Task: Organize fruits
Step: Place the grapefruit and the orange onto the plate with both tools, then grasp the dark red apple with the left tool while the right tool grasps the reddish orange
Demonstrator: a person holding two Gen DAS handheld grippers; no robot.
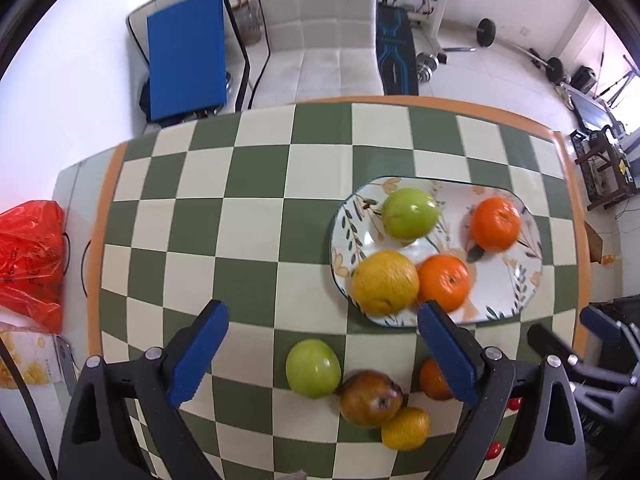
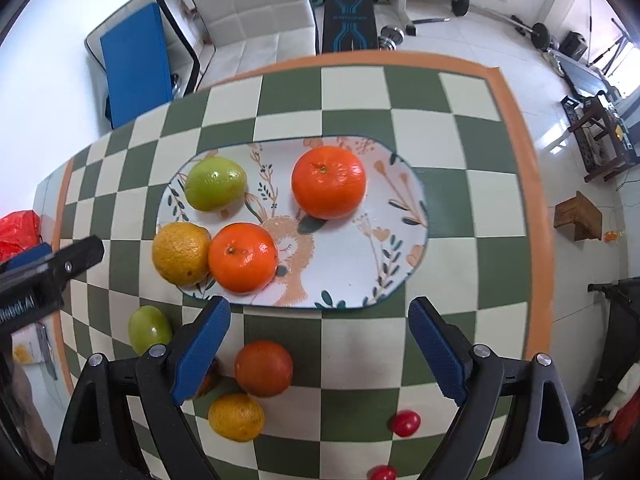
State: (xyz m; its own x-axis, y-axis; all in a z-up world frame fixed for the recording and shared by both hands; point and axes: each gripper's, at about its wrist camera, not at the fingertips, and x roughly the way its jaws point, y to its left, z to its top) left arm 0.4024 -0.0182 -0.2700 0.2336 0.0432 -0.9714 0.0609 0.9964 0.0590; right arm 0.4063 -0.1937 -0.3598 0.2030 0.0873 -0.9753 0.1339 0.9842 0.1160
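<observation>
The checkered green-and-cream tablecloth (image 2: 360,92) with its orange border is covering the table and carrying everything. On it the oval floral plate (image 2: 360,248) is lying toward the far right of the cloth in the left wrist view (image 1: 508,272), holding four fruits. The left gripper (image 1: 322,344) is hovering above the cloth with its blue fingers (image 1: 198,356) spread wide and holding nothing; the right gripper (image 2: 320,344) is likewise standing released and empty just short of the plate's near rim.

On the plate, the big orange mandarin (image 2: 329,182) is sitting toward the far side, the second mandarin (image 2: 243,258) is resting at the near rim and touching the yellow citrus (image 2: 181,253), which is overhanging the plate's left edge, and the green apple (image 2: 215,183) is lying at the far left end.

Off the plate, on the cloth near the grippers, a darker orange (image 2: 263,368) is sitting just beside a small yellow citrus (image 2: 236,417). A second green apple (image 1: 313,368) is touching a brown russet fruit (image 1: 371,398), which is half hidden behind the right gripper's left finger in the right wrist view. Two red cherry tomatoes (image 2: 405,423) are lying nearer still, one at the frame's bottom edge.

A red plastic bag (image 1: 30,256) is sitting off the cloth's left end
</observation>
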